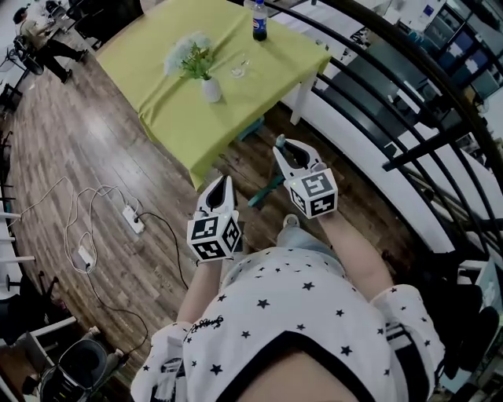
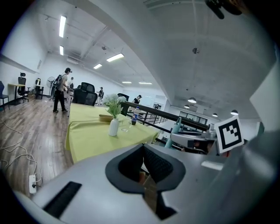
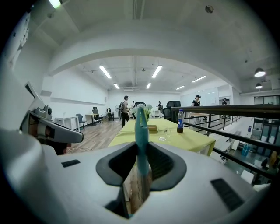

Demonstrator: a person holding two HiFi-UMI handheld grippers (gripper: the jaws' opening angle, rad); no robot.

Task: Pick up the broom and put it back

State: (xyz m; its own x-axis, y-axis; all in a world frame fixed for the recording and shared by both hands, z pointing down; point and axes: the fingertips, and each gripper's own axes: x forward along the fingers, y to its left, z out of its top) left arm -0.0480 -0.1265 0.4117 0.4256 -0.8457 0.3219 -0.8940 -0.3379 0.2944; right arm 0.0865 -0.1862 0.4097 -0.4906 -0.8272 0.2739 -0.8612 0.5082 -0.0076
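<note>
The right claw (image 3: 141, 151) is clamped on the teal broom handle (image 3: 141, 127) near its top end, and the left claw (image 2: 143, 151) is pinched together with nothing in it. Held one-handed and so high, the broom may pivot or slip, and could knock against the tabletop (image 1: 259, 86) or the railing (image 3: 218, 109).

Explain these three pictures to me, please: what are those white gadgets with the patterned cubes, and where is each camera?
There is no robot here. A person holds a two-jaw gripper in each hand, and the cubes are part of them. One picture comes from a camera on the person's head, looking down. The other two come from cameras riding on the grippers. The right gripper is closed on a teal broom handle. The left gripper is shut and empty. Ahead, a table with a yellow-green cloth carries a vase of flowers, a glass and a bottle.
</note>
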